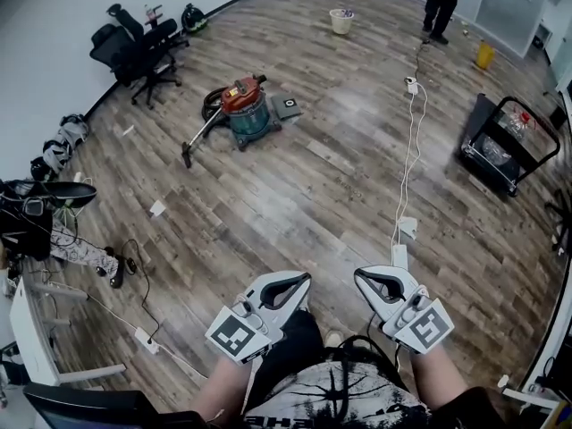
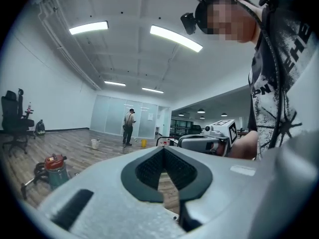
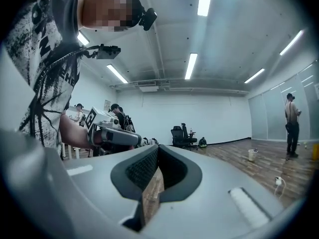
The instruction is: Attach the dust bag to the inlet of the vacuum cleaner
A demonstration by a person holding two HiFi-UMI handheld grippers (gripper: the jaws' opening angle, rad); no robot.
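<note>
1. vacuum cleaner (image 1: 246,110): it sits on the wooden floor (image 1: 313,195) in the upper left-centre of the head view, well apart from both grippers. the left gripper view shows it standing upright, a red top on a teal drum. its wand (image 1: 204,132) is the long axis and runs from the drum down toward the lower left of the frame, ending in a floor head. the inlet is too small to make out.
2. black cart (image 1: 505,146): at the right edge, its load blurred.
3. office chair (image 1: 138,47): upper left, by the wall.
4. person (image 1: 442,3): at the top edge, cut off above the waist.
5. left gripper (image 1: 295,284): bottom centre, tip toward the upper right, jaws clenched together with nothing between them.
6. right gripper (image 1: 371,284): just beside it, tip toward the upper left, jaws likewise pressed closed and empty.
7. white cable (image 1: 411,150): it runs from the top of the frame down to a socket block above the right gripper.
8. flat dark square (image 1: 288,106): it lies just right of the drum and has a pale centre. whether this is the dust bag cannot be told.
9. pale bucket (image 1: 341,21): top centre, contents unclear.
</note>
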